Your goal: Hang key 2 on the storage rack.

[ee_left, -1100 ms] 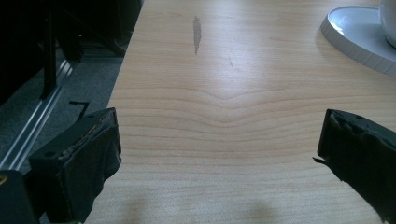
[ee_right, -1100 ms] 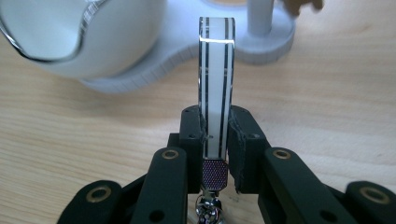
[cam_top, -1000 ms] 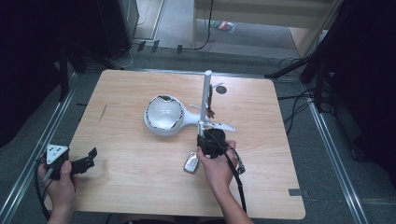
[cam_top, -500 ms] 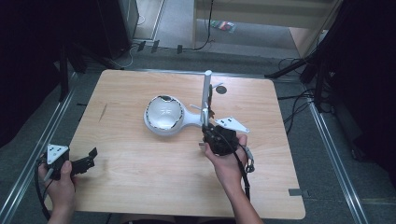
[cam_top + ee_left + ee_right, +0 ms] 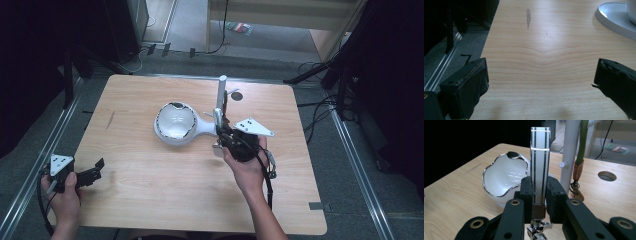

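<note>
The right gripper (image 5: 539, 195) has its fingers clamped on a flat white strap with black stripes and a metal clasp (image 5: 540, 162), held upright above the light wooden tabletop (image 5: 150, 200), just beside a white bowl-shaped stand with a post (image 5: 175, 122). The left gripper (image 5: 541, 82) rests near the tabletop's left edge, fingers wide apart and empty.

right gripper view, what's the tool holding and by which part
The right tool is shut on a flat white strap with black stripes, gripped near its lower end, just above the metal clasp. The left tool is open and holds nothing.
</note>
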